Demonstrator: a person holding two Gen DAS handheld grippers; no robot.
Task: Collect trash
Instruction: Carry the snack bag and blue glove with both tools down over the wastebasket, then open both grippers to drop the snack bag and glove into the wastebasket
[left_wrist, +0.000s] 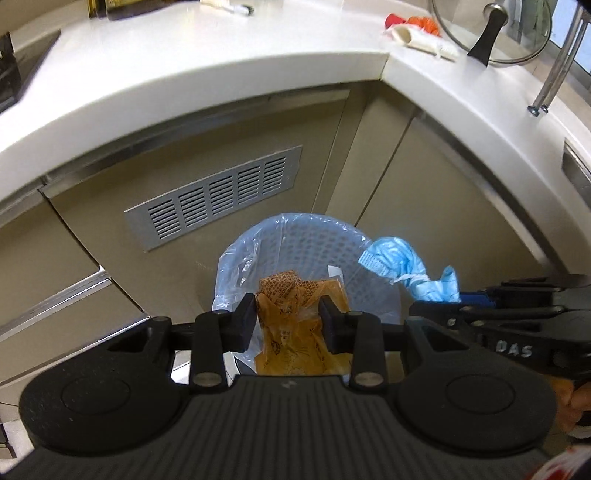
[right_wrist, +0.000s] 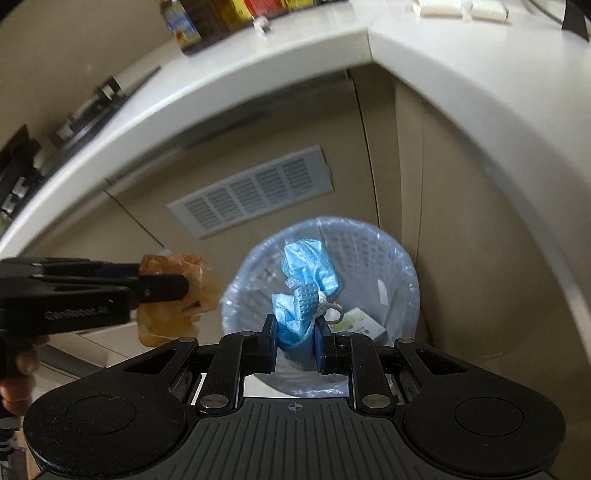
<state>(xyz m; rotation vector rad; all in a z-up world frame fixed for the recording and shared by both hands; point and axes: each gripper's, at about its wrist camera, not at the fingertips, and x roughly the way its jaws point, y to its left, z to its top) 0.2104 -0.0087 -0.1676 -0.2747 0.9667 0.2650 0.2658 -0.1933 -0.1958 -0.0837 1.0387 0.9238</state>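
Left tongs (left_wrist: 288, 321) clamped on orange wrapper (left_wrist: 295, 291), right tongs (right_wrist: 295, 345) on blue face mask (right_wrist: 308, 273) — centre both over lined bin (right_wrist: 399, 258) before letting go.

White letters "DAS" stand on the black side of the right hand-held gripper (left_wrist: 513, 349), just right of the lined waste bin (left_wrist: 373, 251). On the left hand-held gripper (right_wrist: 74, 314), left of the same bin, pale lettering reads roughly "GenRobot.AI", though blurred. The orange wrapper (left_wrist: 291, 291) held over the bin carries dark print too small to read.
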